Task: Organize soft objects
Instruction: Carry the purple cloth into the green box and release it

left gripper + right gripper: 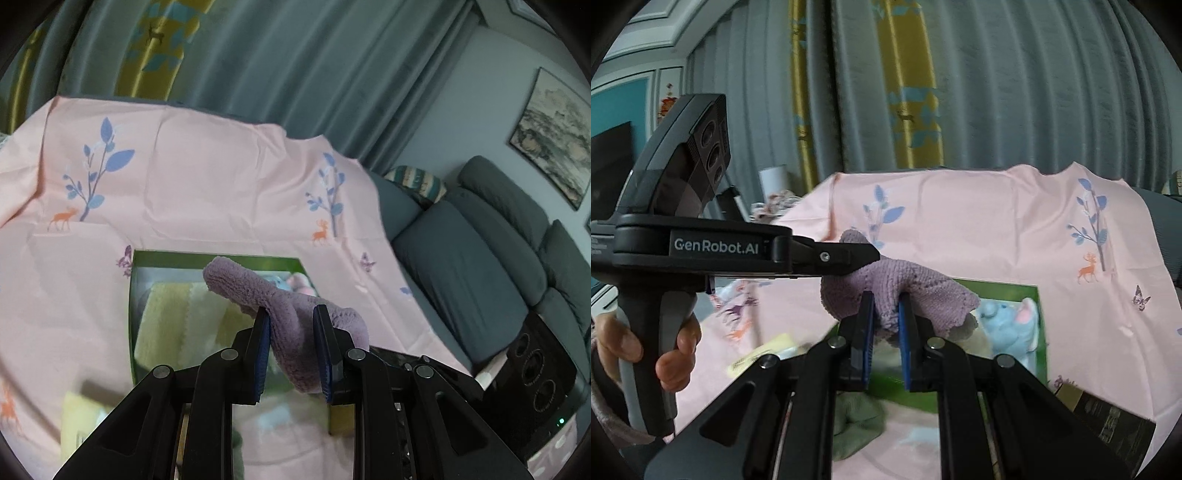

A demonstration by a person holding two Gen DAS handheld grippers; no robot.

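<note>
A purple fluffy cloth (291, 317) hangs in the air, pinched by both grippers. My left gripper (291, 314) is shut on one end of it. My right gripper (886, 301) is shut on the other end (905, 291). The left gripper (864, 254) shows side-on in the right wrist view, gripping the cloth's far end. Below the cloth a green box (221, 255) lies open on the pink sheet. It holds folded yellow cloths (173, 314). A blue plush elephant (1012, 325) lies in the box (1039, 332).
A pink printed sheet (207, 177) covers the surface. A green cloth (857, 424) and a yellow cloth (79, 417) lie on it near me. A dark box (1108, 417) is at the right. A grey sofa (480, 266) stands right, curtains (280, 55) behind.
</note>
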